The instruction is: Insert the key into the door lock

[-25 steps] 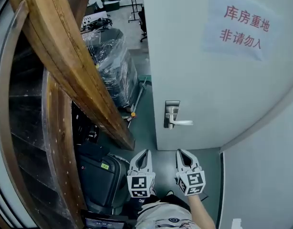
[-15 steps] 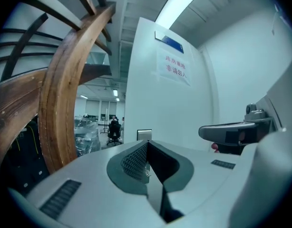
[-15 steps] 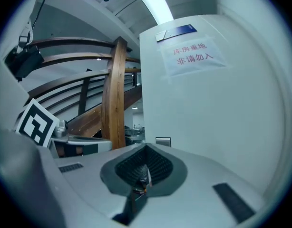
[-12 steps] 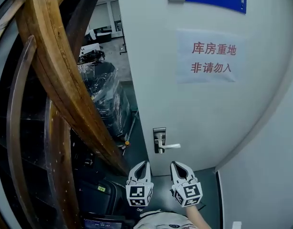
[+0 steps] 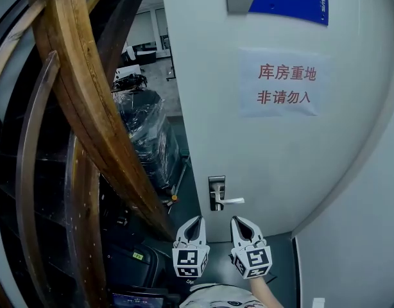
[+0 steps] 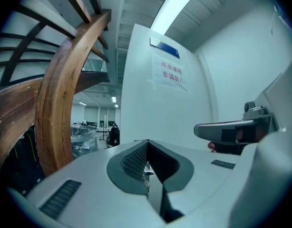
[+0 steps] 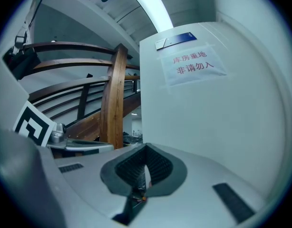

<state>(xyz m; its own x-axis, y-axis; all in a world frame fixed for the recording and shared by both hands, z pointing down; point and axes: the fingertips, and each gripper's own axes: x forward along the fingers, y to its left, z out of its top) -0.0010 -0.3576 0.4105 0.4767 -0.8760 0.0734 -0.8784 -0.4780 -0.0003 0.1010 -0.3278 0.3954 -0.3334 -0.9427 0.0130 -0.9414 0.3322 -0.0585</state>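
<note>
The white door (image 5: 280,159) stands ahead with a steel lock plate (image 5: 216,186) and lever handle (image 5: 231,201) near its left edge. My left gripper (image 5: 196,219) and right gripper (image 5: 236,219) hang side by side just below the handle, level, pointing at the door, apart from it. Both pairs of jaws meet at the tips. In the right gripper view a thin pale sliver (image 7: 145,175) shows between the pads; I cannot tell whether it is the key. The left gripper view shows small metal shapes (image 6: 147,171) in the notch. No key is plainly visible.
A curved wooden stair rail (image 5: 88,108) fills the left. Behind the door's edge stand plastic-wrapped goods (image 5: 149,133). A black case (image 5: 133,262) lies on the floor at lower left. A paper sign (image 5: 283,85) hangs on the door. A white wall (image 5: 351,249) closes the right.
Both grippers have risen together and now sit closer under the door handle. The head view has tilted upward, showing more of the door top. The jaws stayed closed.
</note>
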